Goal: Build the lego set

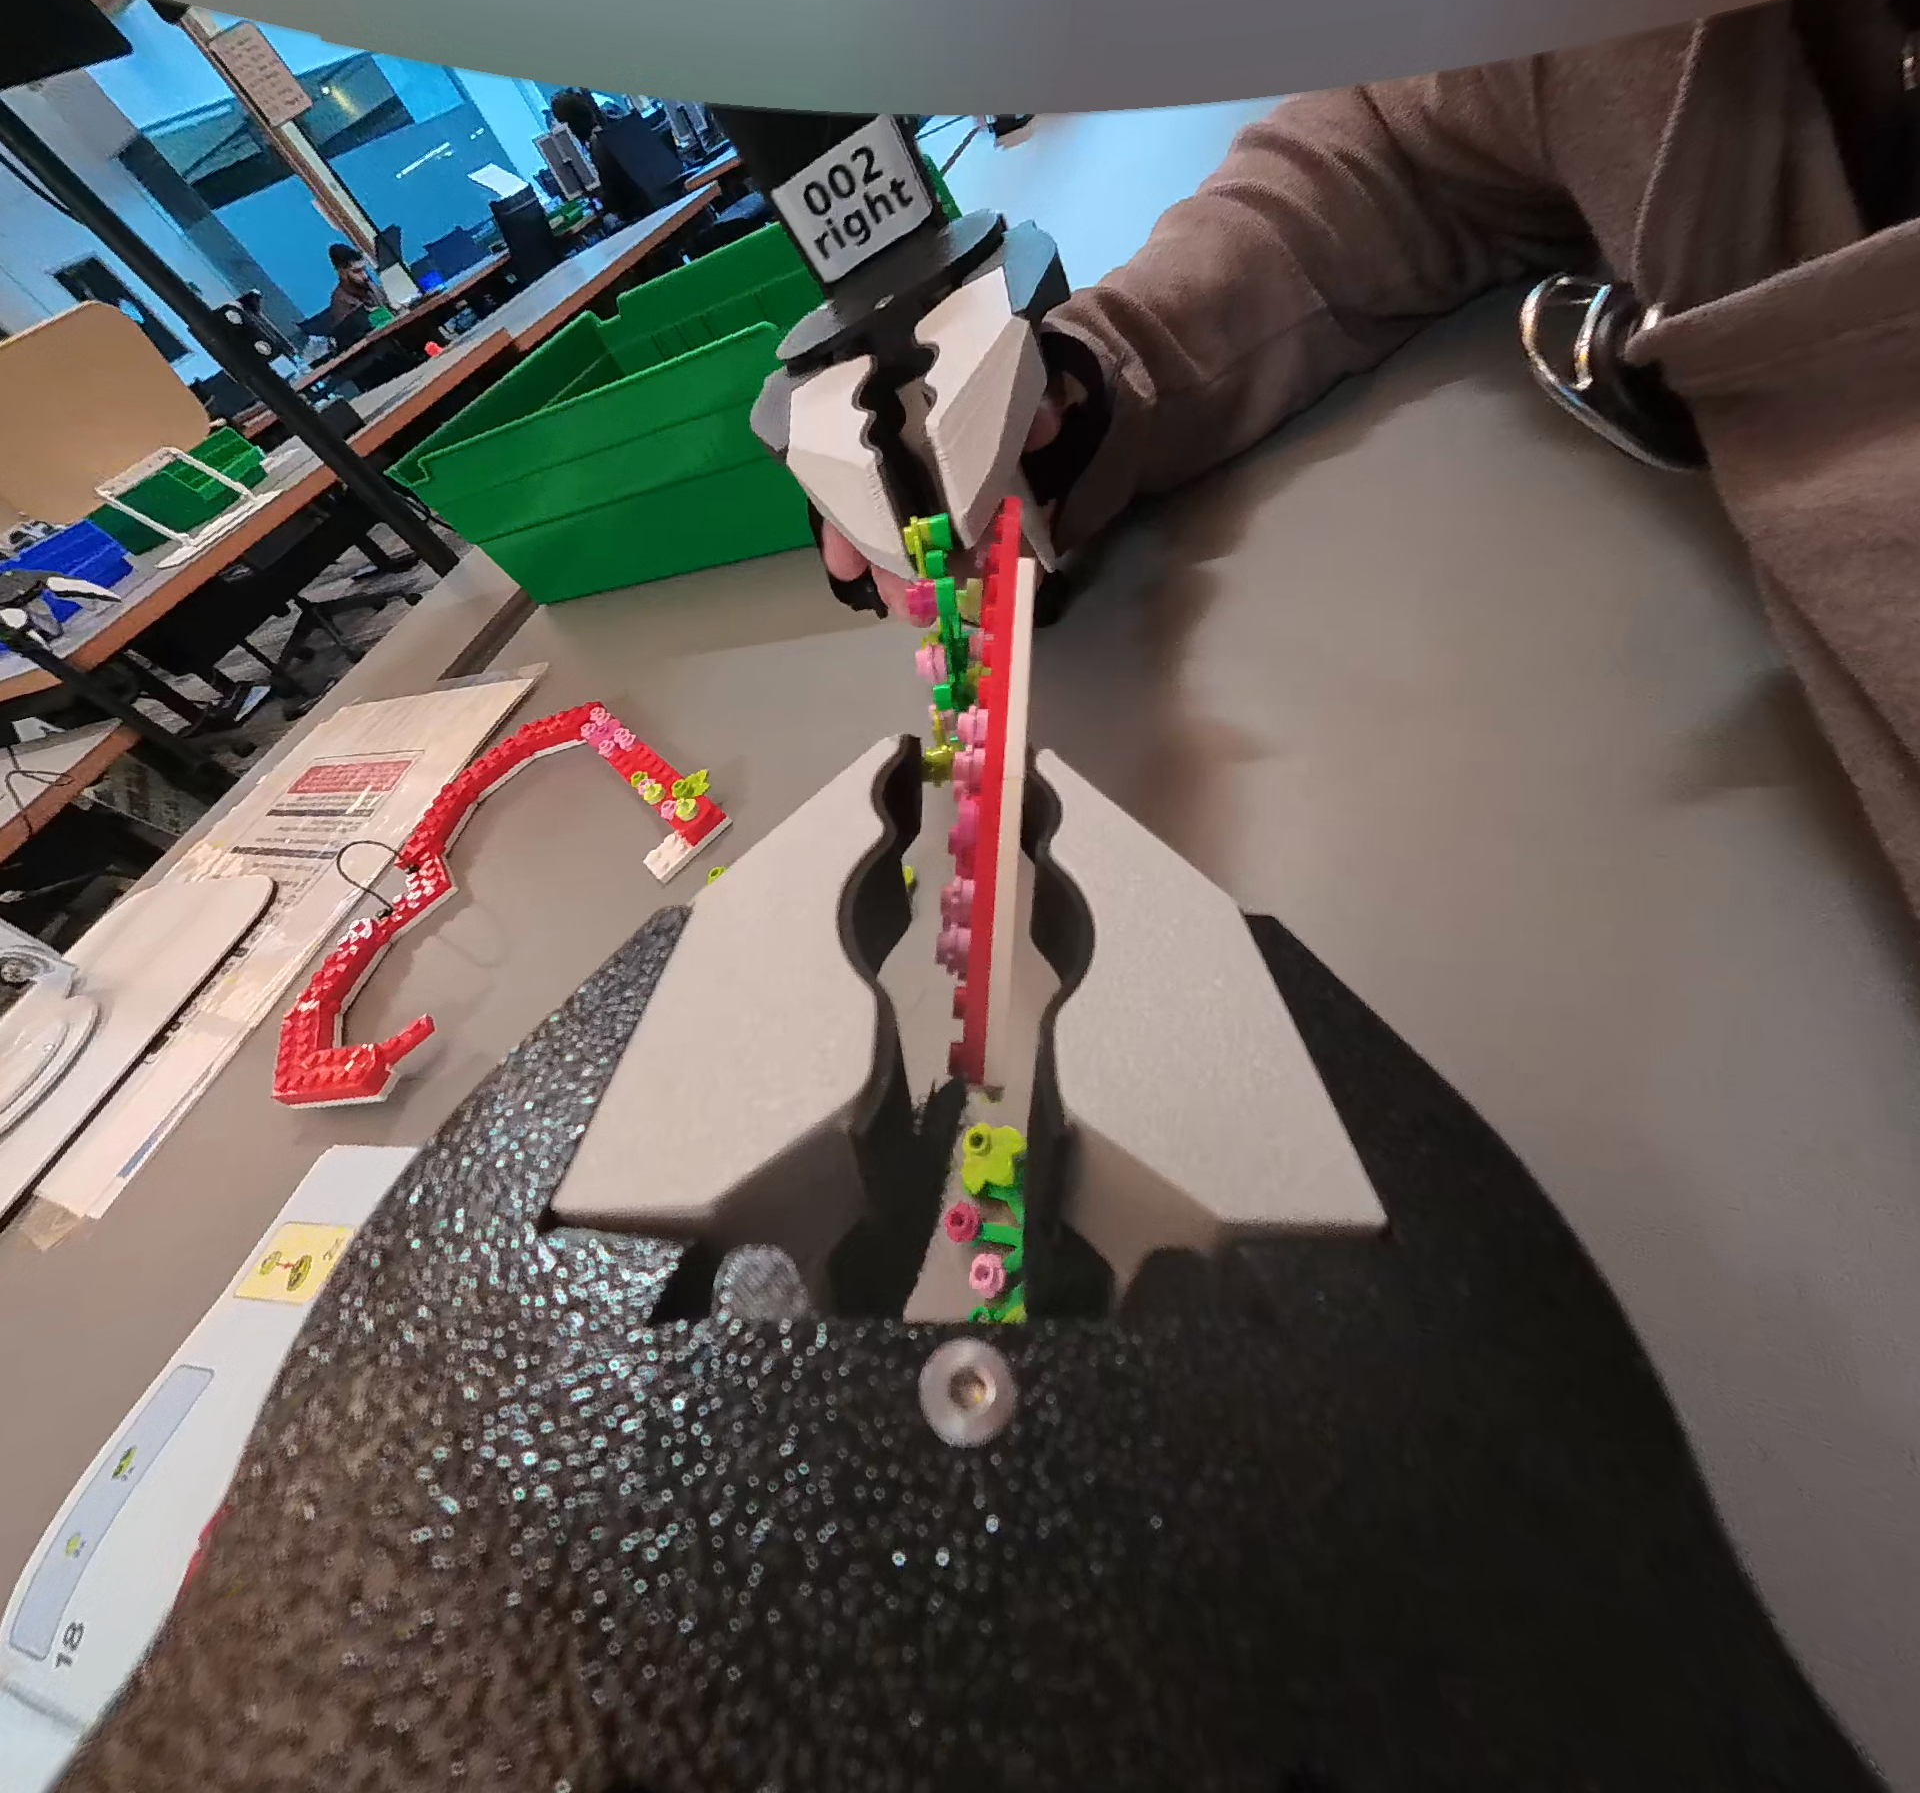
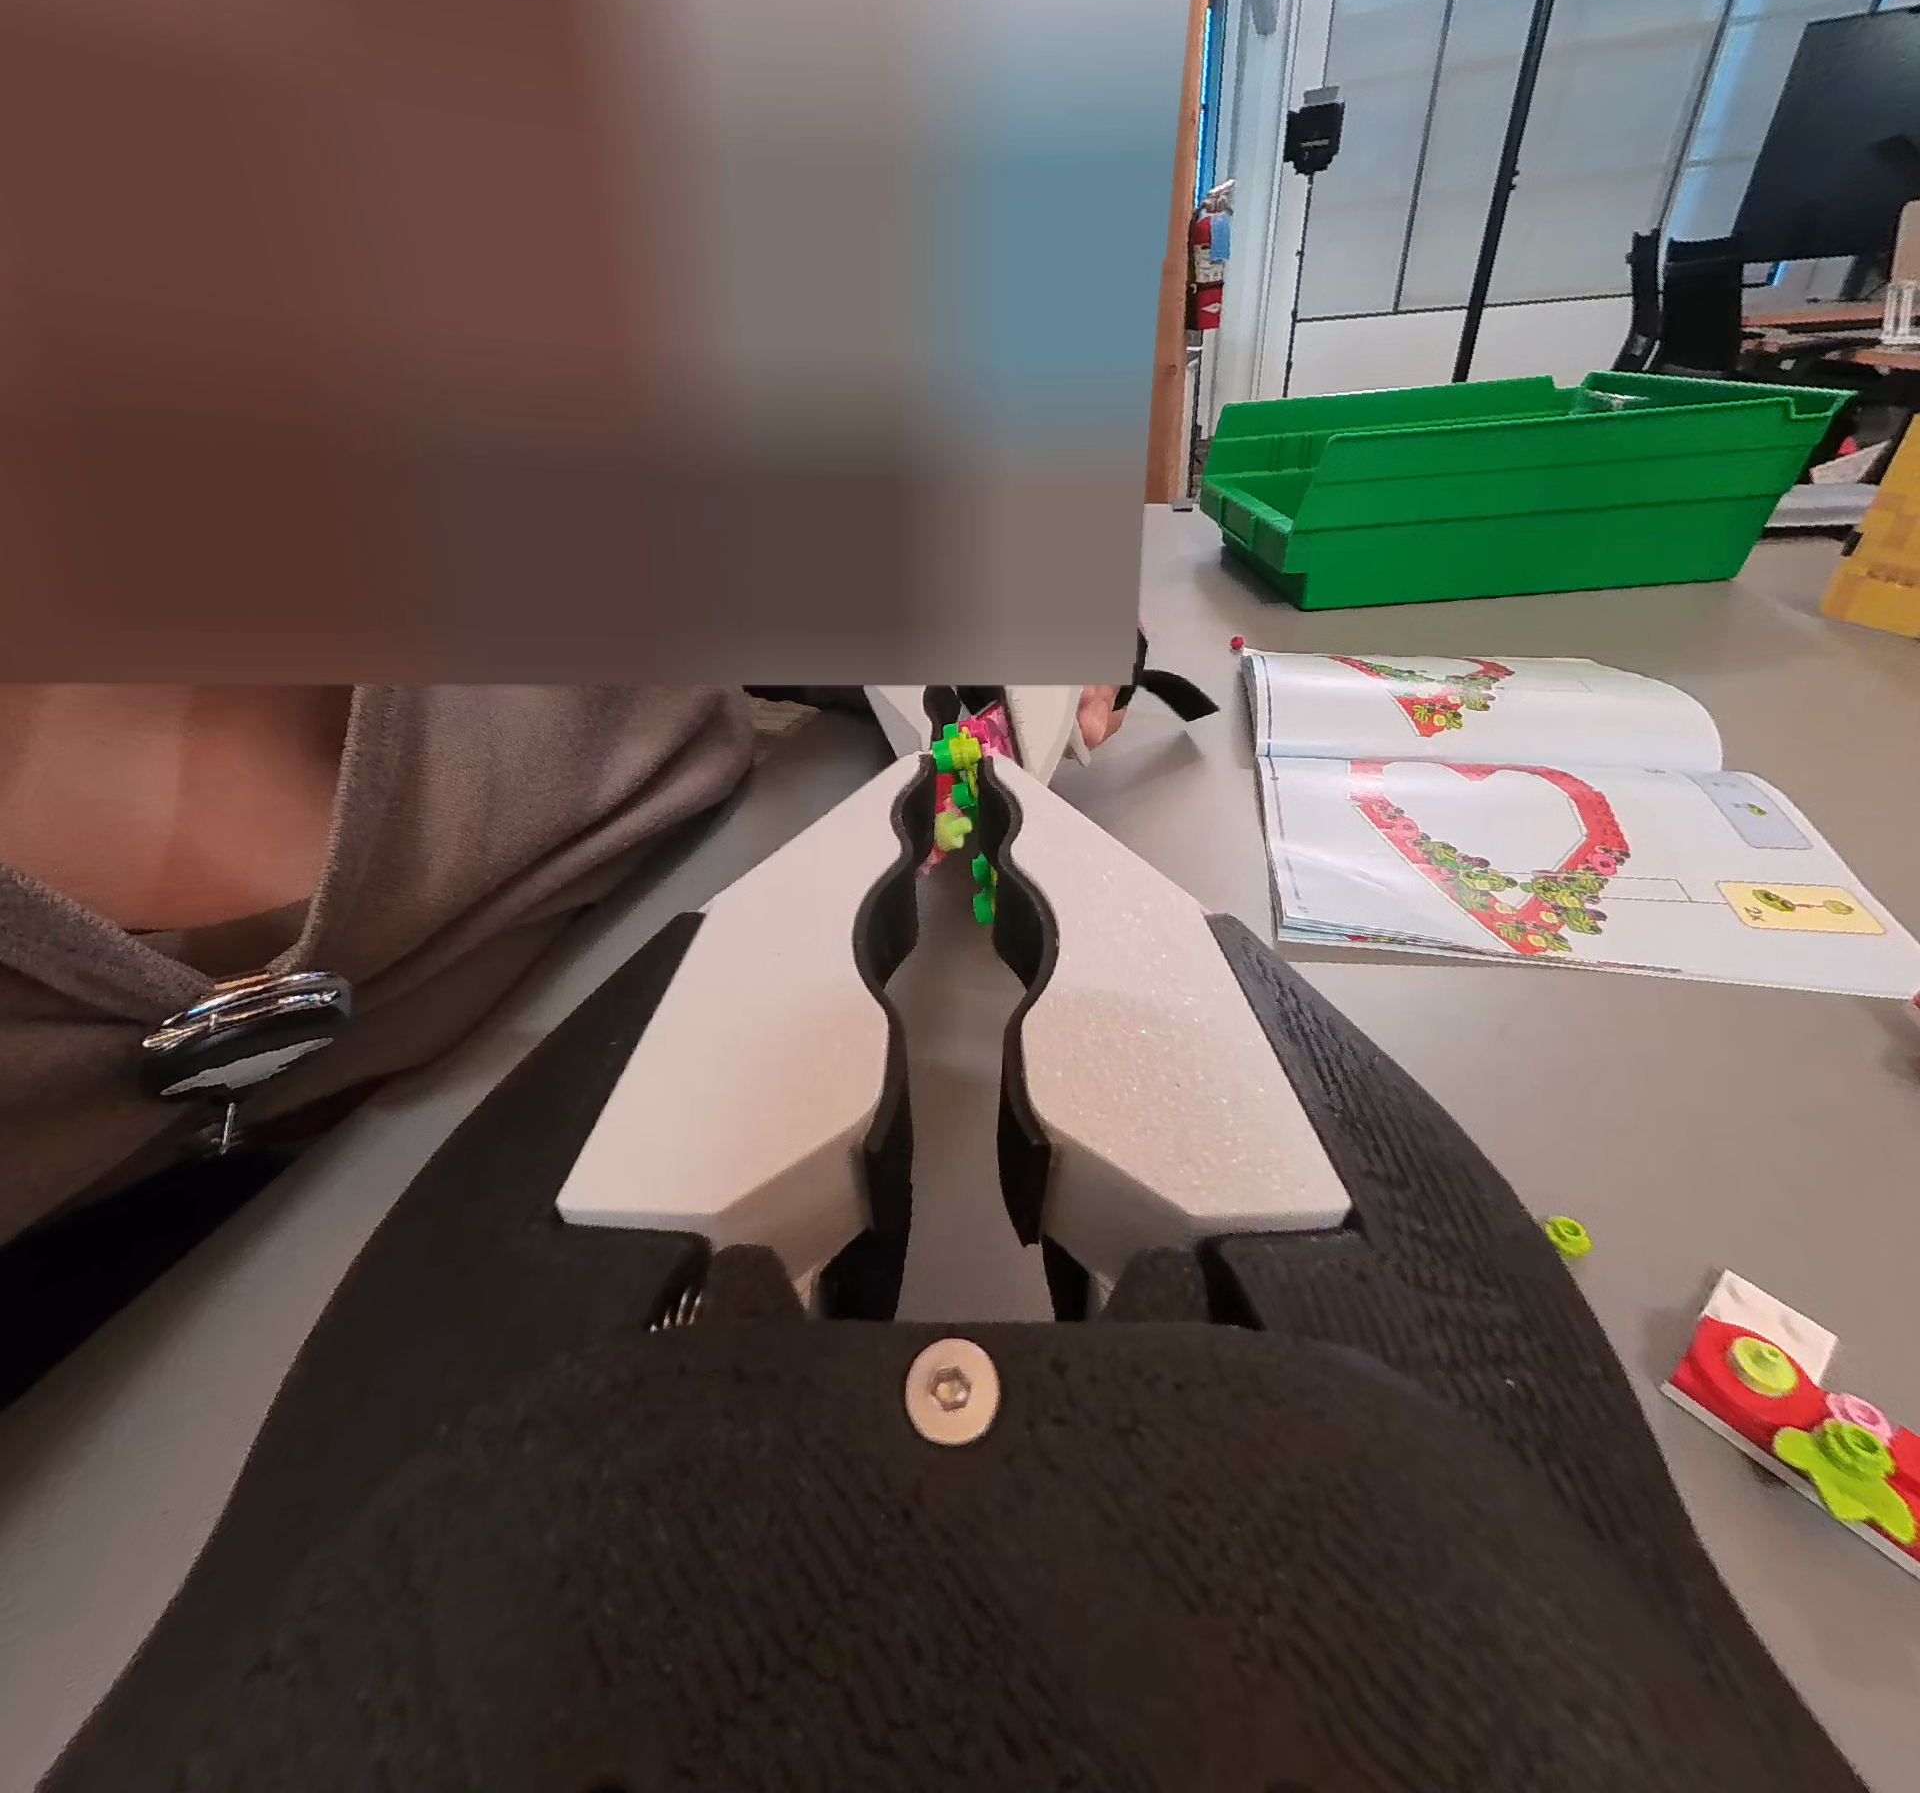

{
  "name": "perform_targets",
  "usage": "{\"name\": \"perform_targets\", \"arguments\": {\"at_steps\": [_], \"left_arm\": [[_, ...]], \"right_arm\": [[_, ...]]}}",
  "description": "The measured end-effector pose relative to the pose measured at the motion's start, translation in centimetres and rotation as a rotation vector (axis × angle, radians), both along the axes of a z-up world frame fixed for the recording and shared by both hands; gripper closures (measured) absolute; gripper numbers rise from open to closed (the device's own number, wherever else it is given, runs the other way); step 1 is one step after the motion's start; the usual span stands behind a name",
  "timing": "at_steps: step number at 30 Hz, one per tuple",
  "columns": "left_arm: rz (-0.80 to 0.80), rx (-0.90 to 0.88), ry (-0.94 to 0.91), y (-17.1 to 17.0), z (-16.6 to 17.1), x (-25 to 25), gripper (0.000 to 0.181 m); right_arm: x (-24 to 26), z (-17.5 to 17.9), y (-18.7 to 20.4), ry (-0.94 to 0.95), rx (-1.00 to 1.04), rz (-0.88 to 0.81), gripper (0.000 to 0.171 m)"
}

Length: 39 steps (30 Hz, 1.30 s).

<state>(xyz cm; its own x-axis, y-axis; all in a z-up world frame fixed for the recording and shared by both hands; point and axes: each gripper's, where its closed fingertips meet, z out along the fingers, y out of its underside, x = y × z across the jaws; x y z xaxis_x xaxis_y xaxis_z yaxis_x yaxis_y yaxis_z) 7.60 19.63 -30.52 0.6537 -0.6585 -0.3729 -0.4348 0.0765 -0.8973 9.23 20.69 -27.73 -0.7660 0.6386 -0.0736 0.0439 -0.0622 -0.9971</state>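
A long red-and-white lego strip (image 1: 1000, 621) with pink flowers and green leaves stands on edge above the grey table. My left gripper (image 1: 977, 777) is shut on its near part, one finger on the white back and one on the flower side. My right gripper (image 1: 940, 548) comes in from the far end and is shut on the strip's flowered tip. In the right wrist view my right gripper (image 2: 958, 767) pinches the green and pink pieces (image 2: 948, 824) at its fingertips. A second curved red lego piece (image 1: 436, 870) lies flat on the table to the left.
Green bins (image 1: 623, 455) stand at the table's far side, also in the right wrist view (image 2: 1507, 496). The open instruction booklet (image 2: 1507, 839) lies to the right, with a loose lime stud (image 2: 1566, 1234) nearby. Papers (image 1: 208, 912) lie at the left. A person's brown sleeve (image 1: 1403, 289) rests on the table. The tips of both grippers are at nearly the same place.
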Motion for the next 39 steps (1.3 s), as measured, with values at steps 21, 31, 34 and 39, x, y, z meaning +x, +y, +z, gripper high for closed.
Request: {"name": "perform_targets", "arguments": {"at_steps": [21,31,34,39], "left_arm": [[-0.059,-0.012,-0.034,-0.6,0.1,0.9,0.166],[-0.083,-0.007,-0.055,-0.9,0.5,1.3,0.165],[-0.080,-0.002,-0.065,-0.8,0.6,1.3,0.166],[-0.079,0.015,-0.090,-0.8,1.0,1.3,0.166]], "right_arm": [[0.2,-1.7,-2.0,0.025,0.206,0.009,0.151],[0.3,-1.6,-2.0,0.074,0.231,0.004,0.154],[0.3,-1.4,-2.0,0.102,0.246,-0.015,0.155],[0.2,-1.0,-2.0,0.162,0.288,-0.053,0.156]]}}
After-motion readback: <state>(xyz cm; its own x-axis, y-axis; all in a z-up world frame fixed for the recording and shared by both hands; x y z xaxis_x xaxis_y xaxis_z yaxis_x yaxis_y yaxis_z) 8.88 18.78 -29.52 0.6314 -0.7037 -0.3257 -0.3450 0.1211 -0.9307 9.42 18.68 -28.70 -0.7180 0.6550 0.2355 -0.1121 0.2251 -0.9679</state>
